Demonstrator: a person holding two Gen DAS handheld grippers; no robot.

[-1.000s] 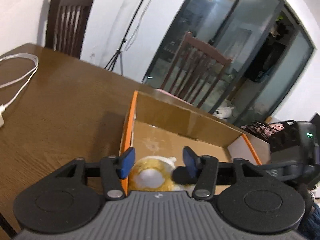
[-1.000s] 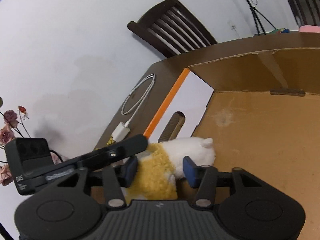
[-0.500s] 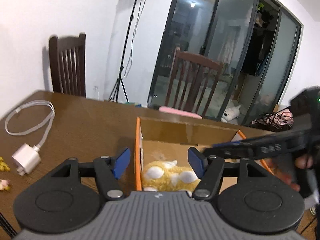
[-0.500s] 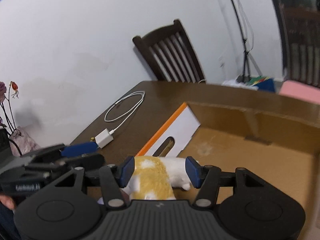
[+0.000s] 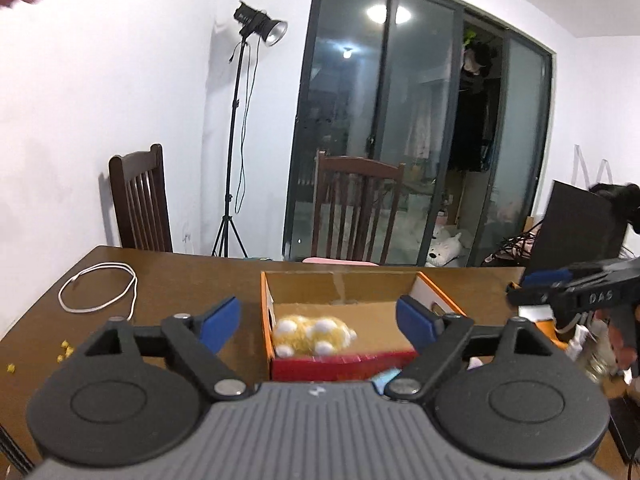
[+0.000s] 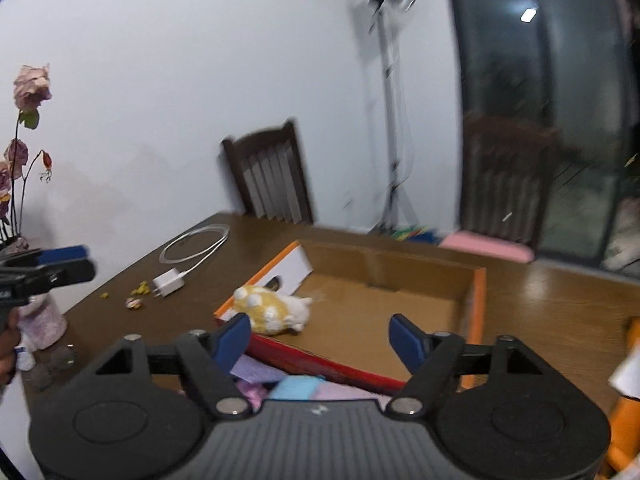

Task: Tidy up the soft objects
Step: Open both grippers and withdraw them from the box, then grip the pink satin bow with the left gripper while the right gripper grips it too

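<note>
On a dark wooden table (image 5: 192,276) stands a cardboard box (image 5: 344,284) holding the yellow plush toy (image 5: 312,334) (near-left corner). Left gripper (image 5: 318,320) and right gripper (image 6: 320,340) have just been opening, jaws wide and empty. Chairs, lamp stand (image 5: 234,140) and glass doors (image 5: 420,120) stand behind.

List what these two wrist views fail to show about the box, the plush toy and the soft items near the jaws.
- Plush toy: face blurred in both views.
- Box: near wall partly hidden by the left gripper body.
- Soft cloths: right wrist view, mostly covered by the right gripper; count and shape unclear.
- Clutter at the right edge, left wrist view: blurred, unidentifiable.
</note>
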